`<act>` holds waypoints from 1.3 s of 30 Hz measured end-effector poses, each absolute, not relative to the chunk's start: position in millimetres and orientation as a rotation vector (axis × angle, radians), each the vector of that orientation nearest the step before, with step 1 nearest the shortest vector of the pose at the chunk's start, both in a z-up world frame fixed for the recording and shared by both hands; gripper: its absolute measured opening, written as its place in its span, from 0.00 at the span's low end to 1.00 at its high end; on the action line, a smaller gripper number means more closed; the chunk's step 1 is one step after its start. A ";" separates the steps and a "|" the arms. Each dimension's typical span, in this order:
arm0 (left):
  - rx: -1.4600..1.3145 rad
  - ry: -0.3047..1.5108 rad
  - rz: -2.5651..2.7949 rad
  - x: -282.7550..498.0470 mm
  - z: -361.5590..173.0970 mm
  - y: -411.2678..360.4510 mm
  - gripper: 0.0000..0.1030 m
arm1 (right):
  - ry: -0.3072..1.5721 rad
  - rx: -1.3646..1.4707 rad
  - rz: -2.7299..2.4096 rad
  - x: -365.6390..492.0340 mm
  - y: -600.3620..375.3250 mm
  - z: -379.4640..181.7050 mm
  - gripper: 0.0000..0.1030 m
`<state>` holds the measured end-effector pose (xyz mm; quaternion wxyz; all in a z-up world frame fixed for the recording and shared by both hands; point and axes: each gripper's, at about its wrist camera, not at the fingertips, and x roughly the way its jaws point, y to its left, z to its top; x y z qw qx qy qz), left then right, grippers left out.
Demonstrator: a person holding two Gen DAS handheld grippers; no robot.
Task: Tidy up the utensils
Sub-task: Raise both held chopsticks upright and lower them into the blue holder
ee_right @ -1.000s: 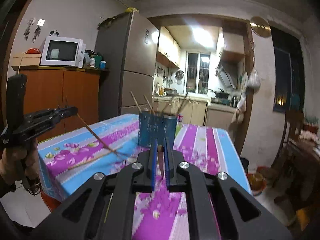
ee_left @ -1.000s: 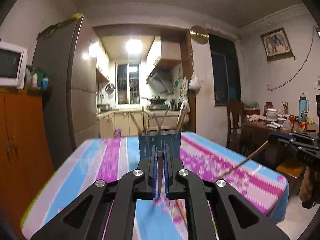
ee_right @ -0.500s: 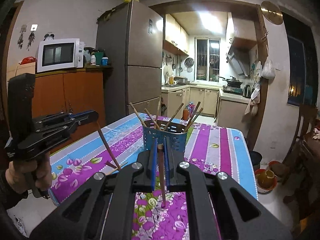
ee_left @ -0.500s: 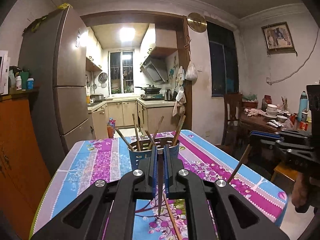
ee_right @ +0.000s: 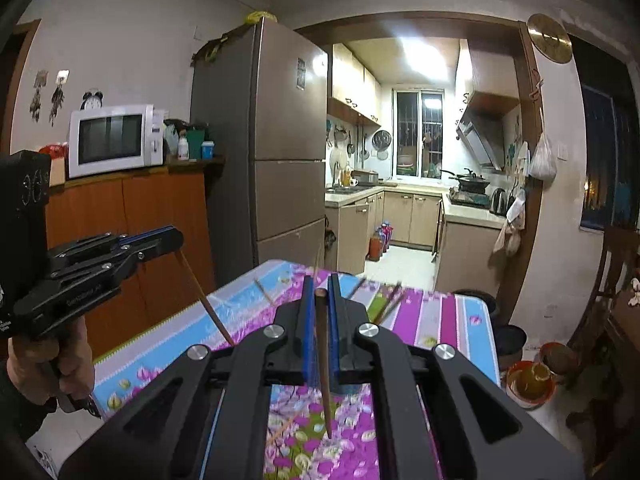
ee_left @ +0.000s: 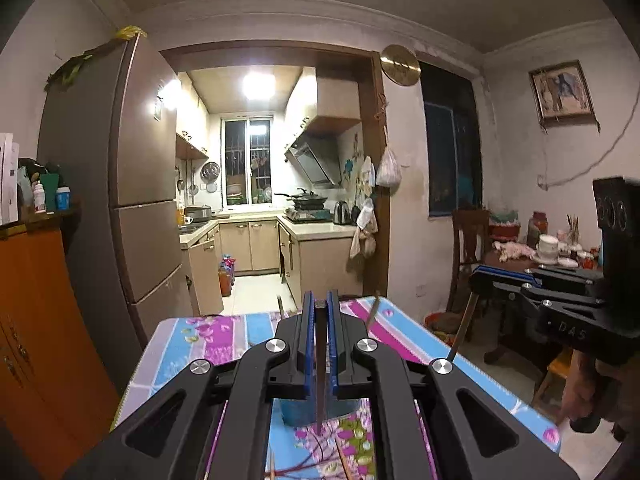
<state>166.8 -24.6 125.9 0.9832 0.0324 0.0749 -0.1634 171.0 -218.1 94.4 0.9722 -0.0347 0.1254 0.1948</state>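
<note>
My left gripper (ee_left: 320, 305) is shut on a dark chopstick (ee_left: 320, 380) that hangs tip-down over the floral tablecloth (ee_left: 404, 332). The blue utensil holder (ee_left: 298, 414) is mostly hidden behind the fingers, with chopstick ends (ee_left: 373, 312) poking out beside them. My right gripper (ee_right: 320, 285) is shut on a brown chopstick (ee_right: 323, 368), also tip-down. In the right wrist view the left gripper (ee_right: 176, 239) shows at the left with its chopstick (ee_right: 206, 300) slanting down. The right gripper (ee_left: 480, 280) and its chopstick (ee_left: 462, 330) show at the right of the left wrist view.
A loose chopstick (ee_right: 286, 426) lies on the cloth below the right gripper. A fridge (ee_right: 280, 160) and an orange cabinet (ee_right: 160, 220) with a microwave (ee_right: 110, 140) stand left of the table. A wooden chair (ee_left: 468, 264), a cluttered side table (ee_left: 540, 256) and floor buckets (ee_right: 528, 380) stand right.
Both grippers have risen with their chopsticks, which now hang clear of the table. The blue holder has sunk behind the fingers in both views.
</note>
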 end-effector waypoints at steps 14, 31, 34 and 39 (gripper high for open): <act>0.019 0.105 -0.297 236.6 247.8 -18.9 0.07 | 0.190 -0.078 0.366 245.4 -208.5 202.4 0.05; 0.010 0.223 -0.328 354.0 178.4 -46.4 0.07 | 0.308 -0.020 0.385 336.4 -203.8 142.9 0.05; 0.010 0.256 -0.329 367.4 159.7 -46.7 0.07 | 0.331 -0.011 0.386 344.5 -203.7 131.9 0.05; 0.023 0.303 -0.323 381.7 135.7 -45.8 0.07 | 0.362 -0.006 0.394 354.6 -199.7 118.6 0.05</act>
